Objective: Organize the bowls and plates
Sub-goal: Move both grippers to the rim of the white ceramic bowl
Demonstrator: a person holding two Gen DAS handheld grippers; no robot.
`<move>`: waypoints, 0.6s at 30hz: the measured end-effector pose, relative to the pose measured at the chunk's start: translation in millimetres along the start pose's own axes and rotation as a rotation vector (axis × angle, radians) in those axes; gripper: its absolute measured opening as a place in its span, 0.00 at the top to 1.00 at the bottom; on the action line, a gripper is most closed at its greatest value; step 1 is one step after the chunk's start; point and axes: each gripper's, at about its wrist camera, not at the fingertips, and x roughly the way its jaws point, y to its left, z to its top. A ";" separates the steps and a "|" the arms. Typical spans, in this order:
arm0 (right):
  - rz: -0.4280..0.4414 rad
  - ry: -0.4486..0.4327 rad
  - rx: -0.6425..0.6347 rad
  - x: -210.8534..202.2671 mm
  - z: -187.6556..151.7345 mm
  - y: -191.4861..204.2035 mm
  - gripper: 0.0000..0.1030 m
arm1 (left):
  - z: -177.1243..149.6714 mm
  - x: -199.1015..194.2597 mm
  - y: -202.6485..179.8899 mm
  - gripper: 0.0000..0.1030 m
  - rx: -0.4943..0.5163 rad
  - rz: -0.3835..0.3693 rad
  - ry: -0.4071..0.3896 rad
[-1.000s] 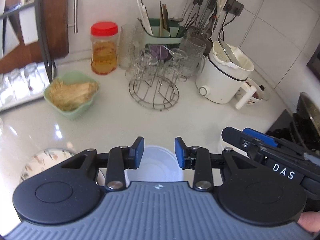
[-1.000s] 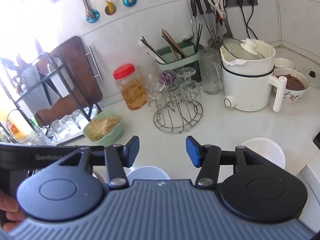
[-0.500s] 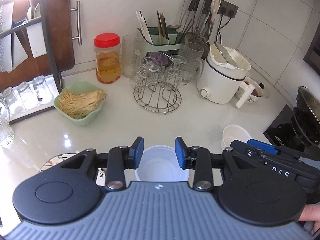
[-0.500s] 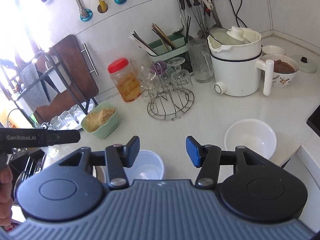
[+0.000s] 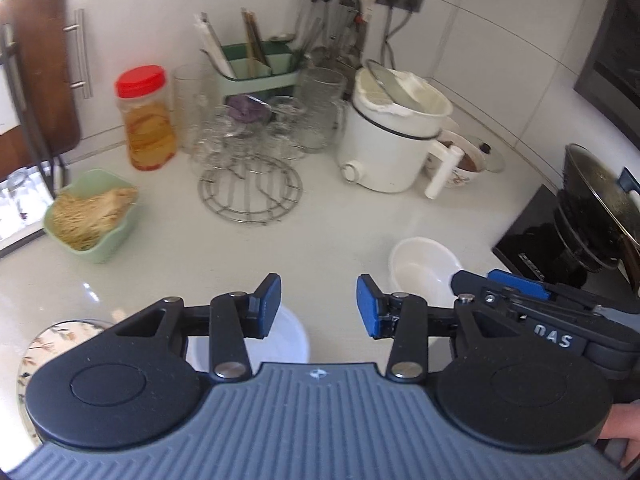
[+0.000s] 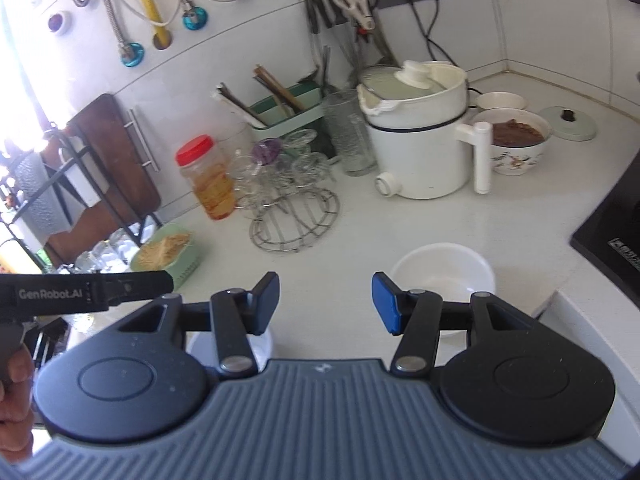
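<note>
In the left wrist view my left gripper [image 5: 318,306] hangs over the white counter [image 5: 240,256]. Its jaws are opening and nothing is between them. A white bowl [image 5: 290,338] lies under its left finger. A second white bowl [image 5: 418,268] sits further right, just beyond my right gripper [image 5: 492,280]. A patterned plate [image 5: 44,346] shows at the lower left. In the right wrist view my right gripper [image 6: 325,304] is open and empty. The second white bowl [image 6: 440,274] lies behind its right finger and the first white bowl [image 6: 262,344] under its left finger. My left gripper [image 6: 154,282] pokes in from the left.
A green dish of noodles [image 5: 92,216], a red-lidded jar [image 5: 146,120], a wire rack of glasses [image 5: 250,168] and a white electric pot [image 5: 388,140] stand at the back. A bowl of brown food [image 6: 516,140] sits in the corner. A hob with a wok [image 5: 592,216] is on the right.
The left gripper's jaws have widened and its view has shifted, so the near white bowl now lies under the left finger. The second white bowl has come into view in both cameras.
</note>
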 end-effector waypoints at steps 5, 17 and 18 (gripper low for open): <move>-0.023 -0.021 0.042 -1.2 4.0 -25.1 0.47 | 3.9 13.2 -14.0 0.54 -0.037 -0.057 0.001; -0.046 -0.036 0.047 6.1 12.3 -78.7 0.47 | 9.4 61.0 -62.4 0.54 -0.055 -0.093 -0.010; -0.052 -0.040 0.059 8.1 14.1 -83.7 0.47 | 10.4 66.7 -63.4 0.54 -0.049 -0.093 -0.006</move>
